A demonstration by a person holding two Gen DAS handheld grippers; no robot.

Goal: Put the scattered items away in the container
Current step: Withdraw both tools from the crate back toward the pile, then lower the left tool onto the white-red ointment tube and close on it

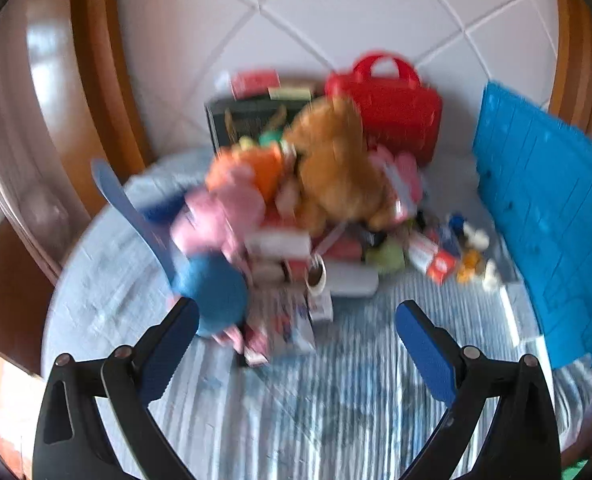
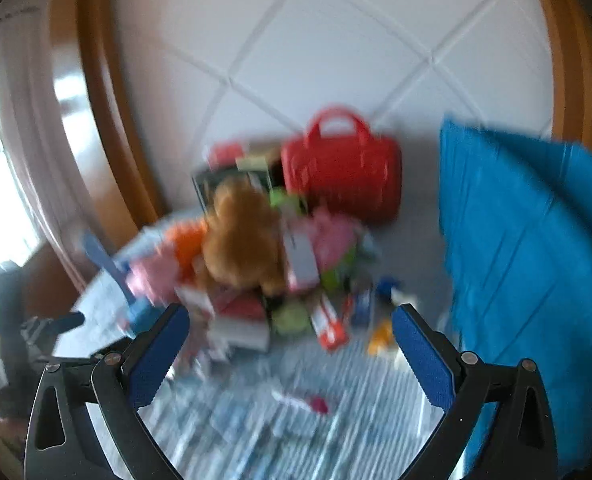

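Left wrist view, nearest first: the left gripper (image 1: 296, 336) has its jaws wide apart with nothing between them, poised over a blue-and-white striped cloth (image 1: 315, 408) that covers the surface the things lie on. I cannot tell whether that surface is a bed or a low platform. Just past the fingertips begins a blurred pile of scattered items (image 1: 296, 232): a blue paddle-shaped thing (image 1: 212, 288) at the pile's left edge, flat boxes and packets (image 1: 292, 328) beside it, and a small white cup (image 1: 315, 276) lying on its side. Higher in the heap sit a pink plush toy (image 1: 220, 216) and a brown plush bear (image 1: 335, 168), with an orange toy between them. Small bits, among them a red-and-white packet (image 1: 435, 260), trail off to the right. A blue slatted container (image 1: 547, 208) stands along the cloth's right edge, apart from the pile. Behind the heap stand a dark box (image 1: 248, 124) and a red plastic carry case (image 1: 391, 108), against a white tiled wall (image 1: 296, 32).

In the right wrist view the right gripper (image 2: 292, 332) likewise has its jaws spread and empty, above the same cloth, with the pile ahead.
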